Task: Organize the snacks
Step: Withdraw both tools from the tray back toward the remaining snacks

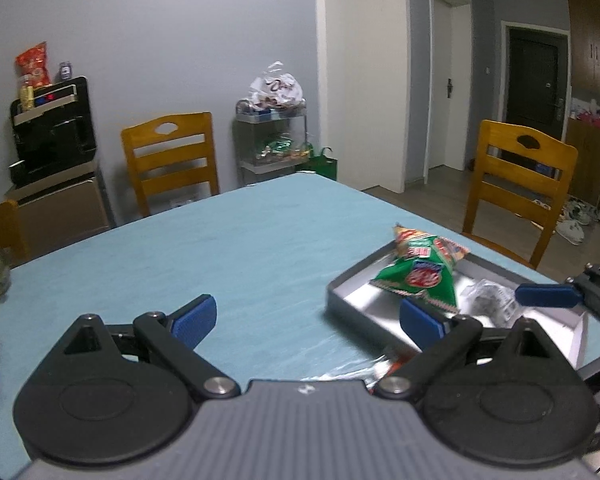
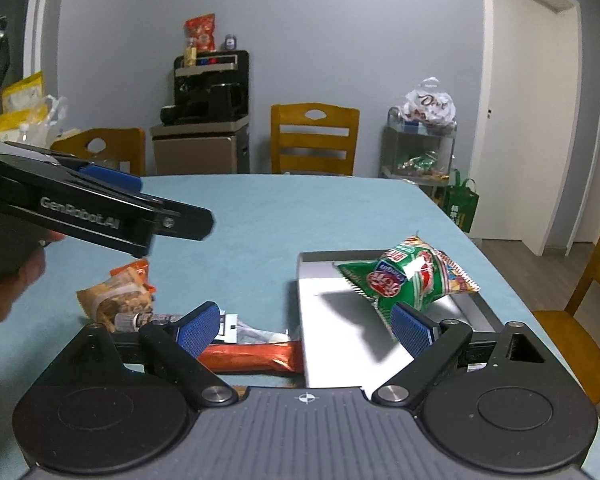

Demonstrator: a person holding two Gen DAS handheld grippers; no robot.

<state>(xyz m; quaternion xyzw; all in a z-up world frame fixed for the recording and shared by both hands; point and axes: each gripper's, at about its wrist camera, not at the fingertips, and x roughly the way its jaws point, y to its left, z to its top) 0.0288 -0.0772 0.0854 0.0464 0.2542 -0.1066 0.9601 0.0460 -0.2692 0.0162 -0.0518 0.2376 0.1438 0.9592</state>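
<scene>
We hold our right gripper (image 2: 306, 330) low over the near edge of the blue table (image 2: 252, 216), its blue-padded fingers (image 2: 198, 330) spread wide with nothing pinched between them. Just under it lie a long orange-red wrapped snack (image 2: 252, 356) and a flat silvery packet (image 2: 252, 334), both on the cloth beside the grey tray (image 2: 320, 320), not in it. A little farther to the left sits a brown snack bag (image 2: 114, 304) with an orange packet (image 2: 134, 270) behind it, also loose on the table. Our left gripper (image 1: 306, 320) hovers above bare cloth near the tray's corner, its fingers (image 1: 192, 320) likewise wide apart and empty. The tray (image 1: 342, 300) holds a green snack bag (image 2: 406, 280), which rests tilted against the far rim (one red-and-yellow end pokes past it), and a crumpled clear wrapper (image 1: 488, 300) lies in the tray close to the right gripper's finger. Past the table stand wooden chairs (image 2: 314, 140), and against the grey wall a wire shelf cart (image 2: 420, 152) carries more bagged snacks on its levels.
</scene>
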